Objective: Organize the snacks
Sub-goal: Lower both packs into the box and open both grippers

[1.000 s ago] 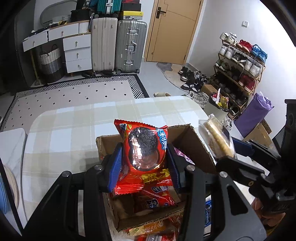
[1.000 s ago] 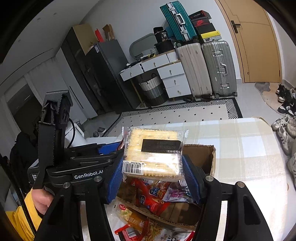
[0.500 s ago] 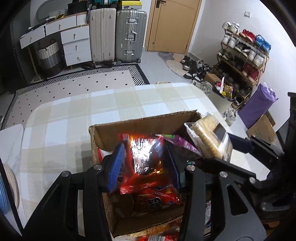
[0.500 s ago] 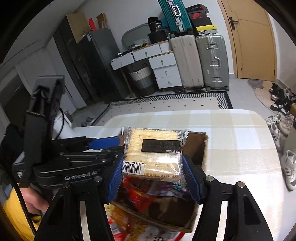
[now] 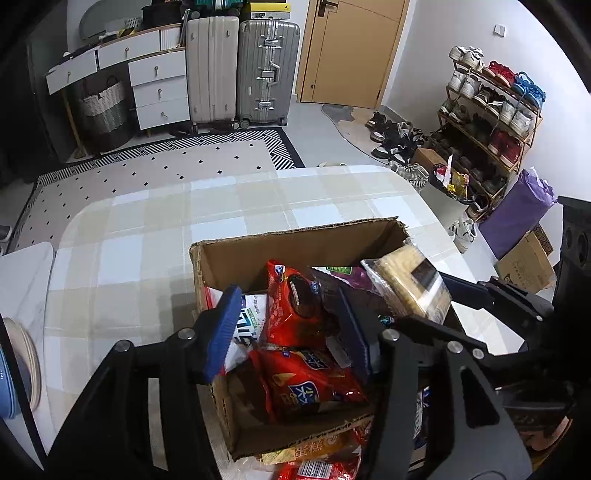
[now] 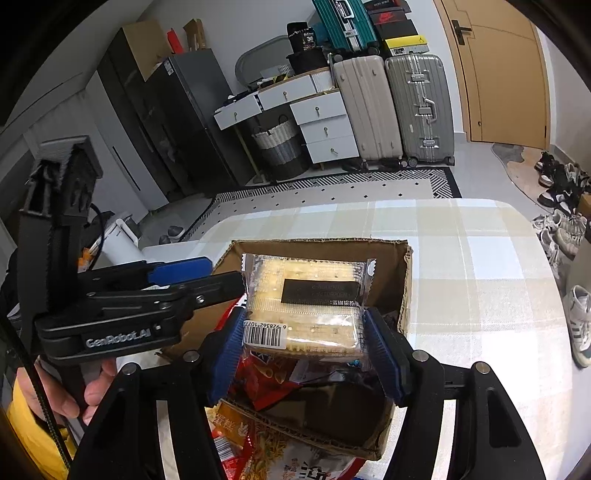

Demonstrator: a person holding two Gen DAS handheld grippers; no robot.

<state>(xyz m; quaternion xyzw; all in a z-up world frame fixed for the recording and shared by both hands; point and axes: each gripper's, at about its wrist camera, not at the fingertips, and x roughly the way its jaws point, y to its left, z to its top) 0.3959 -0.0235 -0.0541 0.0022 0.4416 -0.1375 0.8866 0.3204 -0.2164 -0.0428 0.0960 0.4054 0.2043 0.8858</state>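
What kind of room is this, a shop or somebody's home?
Most likely a home, near its entrance: a metal shoe rack full of sneakers, two upright hard-shell suitcases beside a tan wooden door, and a white chest of drawers.

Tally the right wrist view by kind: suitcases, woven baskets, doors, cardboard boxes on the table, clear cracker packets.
Suitcases: 3 (teal suitcase, beige suitcase, silver suitcase)
Woven basket: 1
Door: 1
Cardboard box on the table: 1
Cracker packet: 1
Total: 7
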